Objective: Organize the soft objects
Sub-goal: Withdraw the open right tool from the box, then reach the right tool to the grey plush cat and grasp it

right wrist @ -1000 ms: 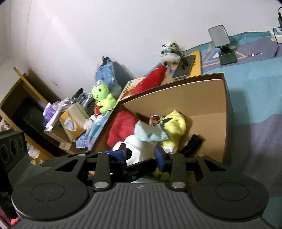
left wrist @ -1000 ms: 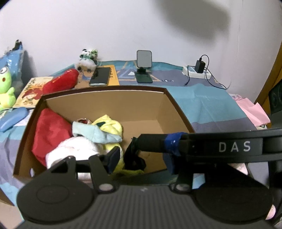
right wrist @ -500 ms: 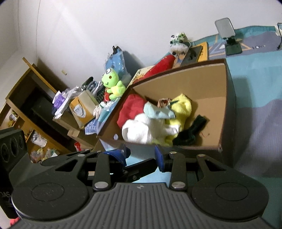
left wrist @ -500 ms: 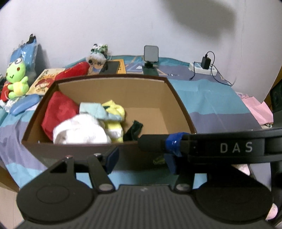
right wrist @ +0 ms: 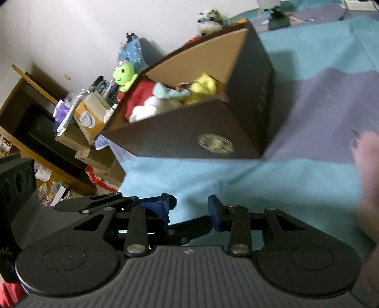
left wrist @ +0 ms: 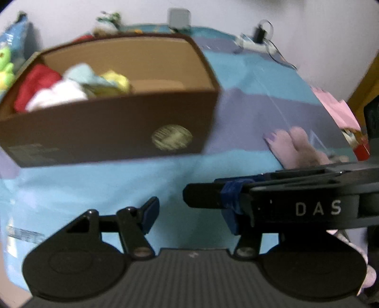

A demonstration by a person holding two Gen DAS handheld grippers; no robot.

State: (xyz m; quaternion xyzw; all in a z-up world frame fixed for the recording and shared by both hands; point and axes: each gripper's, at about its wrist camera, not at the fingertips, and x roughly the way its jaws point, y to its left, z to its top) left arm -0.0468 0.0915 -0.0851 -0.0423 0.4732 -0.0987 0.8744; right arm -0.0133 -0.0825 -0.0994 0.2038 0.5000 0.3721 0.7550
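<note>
Left gripper (left wrist: pixel 189 214), with black linkages and blue-padded fingers, is seen nearest the lens; its jaws are held apart and nothing is gripped between them, only the blue and purple striped bedsheet (left wrist: pixel 272 111) lying beyond. Across its right finger the black arm of the right gripper (right wrist: pixel 190 208) is seen; that gripper's blue pads are likewise set apart over the bedsheet, with nothing clamped.

Landmark: the dark brown cardboard box (left wrist: pixel 113 128) with a pale tan interior and a round gold emblem on its near wall, resting on the bedsheet beyond both grippers. Inside the box, towards its left end, the soft objects are piled: a red cloth (left wrist: pixel 35 83), a white fluffy item (left wrist: pixel 59 96), a pale blue cloth (left wrist: pixel 83 73) and a yellow plush (left wrist: pixel 117 80).

To the right of the box, bare toes (left wrist: pixel 293 147) are seen on the purple stripe. Left of the box a green frog plush (right wrist: pixel 124 75) is propped up. Behind the box, near the white wall, a small panda toy (right wrist: pixel 210 17) is placed, though it is blurred.
</note>
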